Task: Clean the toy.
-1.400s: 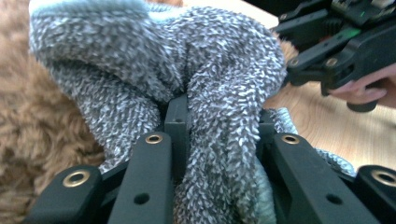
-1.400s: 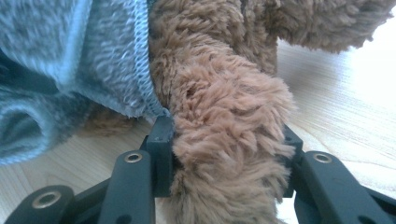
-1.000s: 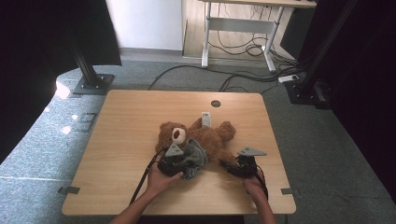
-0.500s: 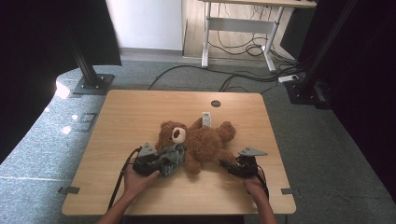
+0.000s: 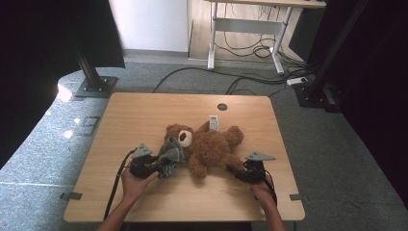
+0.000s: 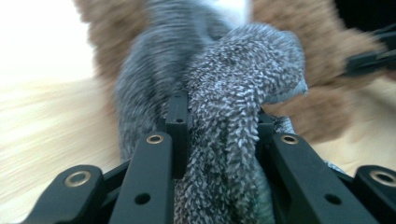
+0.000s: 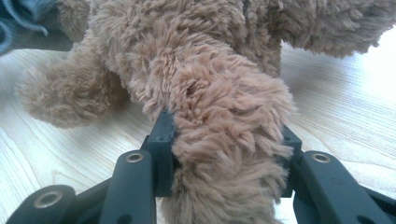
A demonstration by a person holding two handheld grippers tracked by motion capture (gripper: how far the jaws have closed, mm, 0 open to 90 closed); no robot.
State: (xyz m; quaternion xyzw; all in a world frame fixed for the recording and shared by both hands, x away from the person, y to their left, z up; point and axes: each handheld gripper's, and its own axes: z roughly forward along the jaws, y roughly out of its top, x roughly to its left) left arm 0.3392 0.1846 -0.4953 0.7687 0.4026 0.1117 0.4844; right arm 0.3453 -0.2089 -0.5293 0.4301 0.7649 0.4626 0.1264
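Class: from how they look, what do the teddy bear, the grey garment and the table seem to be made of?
Teddy bear: brown plush, probably synthetic; long shaggy fibres.
Grey garment: knitted or fleecy fabric; short nubbly tufts.
Table: pale wood or wood-look laminate, smooth; grain lines visible.

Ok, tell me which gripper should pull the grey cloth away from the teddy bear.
Left. The left gripper is already shut on the grey cloth beside the bear's head, while the right gripper is clamped on the teddy bear by a leg, so it can likely hold the bear steady.
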